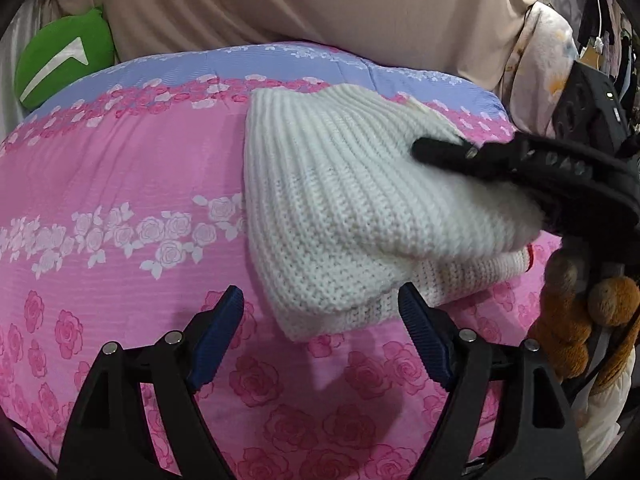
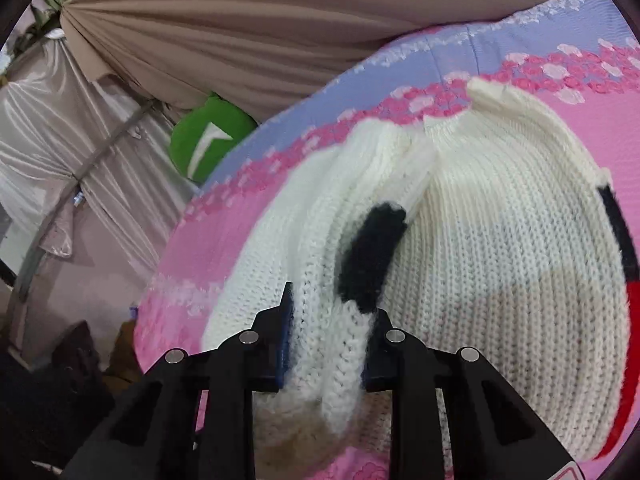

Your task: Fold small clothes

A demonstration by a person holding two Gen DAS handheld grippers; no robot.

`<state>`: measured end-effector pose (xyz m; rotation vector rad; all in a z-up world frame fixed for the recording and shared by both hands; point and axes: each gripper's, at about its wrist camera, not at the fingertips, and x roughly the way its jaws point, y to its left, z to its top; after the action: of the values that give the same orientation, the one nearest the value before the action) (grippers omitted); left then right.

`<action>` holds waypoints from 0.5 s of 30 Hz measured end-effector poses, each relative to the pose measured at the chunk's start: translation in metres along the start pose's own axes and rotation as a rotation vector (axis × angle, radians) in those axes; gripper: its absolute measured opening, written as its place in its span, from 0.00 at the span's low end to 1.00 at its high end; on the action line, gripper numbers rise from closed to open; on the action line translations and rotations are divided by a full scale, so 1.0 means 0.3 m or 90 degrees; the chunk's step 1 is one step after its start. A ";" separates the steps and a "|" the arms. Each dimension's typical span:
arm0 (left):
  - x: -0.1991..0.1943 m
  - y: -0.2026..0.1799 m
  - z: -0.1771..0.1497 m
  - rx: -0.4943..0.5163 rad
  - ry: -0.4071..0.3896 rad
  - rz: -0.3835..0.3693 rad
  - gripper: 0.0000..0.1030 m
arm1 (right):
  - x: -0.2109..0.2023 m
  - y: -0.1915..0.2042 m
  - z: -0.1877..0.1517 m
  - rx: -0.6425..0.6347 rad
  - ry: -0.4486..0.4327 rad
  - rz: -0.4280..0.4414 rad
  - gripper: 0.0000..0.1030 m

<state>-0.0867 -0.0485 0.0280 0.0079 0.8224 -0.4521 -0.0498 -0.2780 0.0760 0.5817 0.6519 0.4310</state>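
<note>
A white knitted sweater (image 1: 340, 200) lies folded over on a pink rose-print quilt (image 1: 120, 184). In the right wrist view the sweater (image 2: 500, 260) shows a black patch (image 2: 368, 256) and a red edge at the far right. My right gripper (image 2: 330, 340) is shut on a bunched fold of the white knit. In the left wrist view, that right gripper (image 1: 440, 152) reaches in from the right over the sweater's top. My left gripper (image 1: 320, 332) is open just above the quilt. The sweater's near corner lies between its blue pads (image 1: 218, 336) and touches neither.
The quilt (image 2: 248, 216) ends in a lilac band at the far side. Behind it hang beige curtains (image 1: 320, 0), with a green cushion (image 1: 60, 60) at the left. A brown plush toy (image 1: 572, 320) sits by the quilt's right edge.
</note>
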 end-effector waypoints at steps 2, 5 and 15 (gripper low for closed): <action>-0.023 -0.014 0.011 0.008 -0.020 -0.007 0.75 | -0.127 -0.002 0.026 -0.020 -0.068 -0.001 0.19; 0.000 -0.036 0.025 0.018 -0.018 -0.017 0.76 | -0.191 -0.119 0.014 0.005 -0.076 -0.056 0.19; 0.004 -0.096 0.035 0.027 0.002 -0.078 0.76 | -0.255 -0.234 -0.053 0.023 -0.088 -0.195 0.31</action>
<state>-0.0901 -0.0770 0.0391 -0.0024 0.8182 -0.5860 -0.1021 -0.3669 0.0554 0.5309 0.6054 0.0919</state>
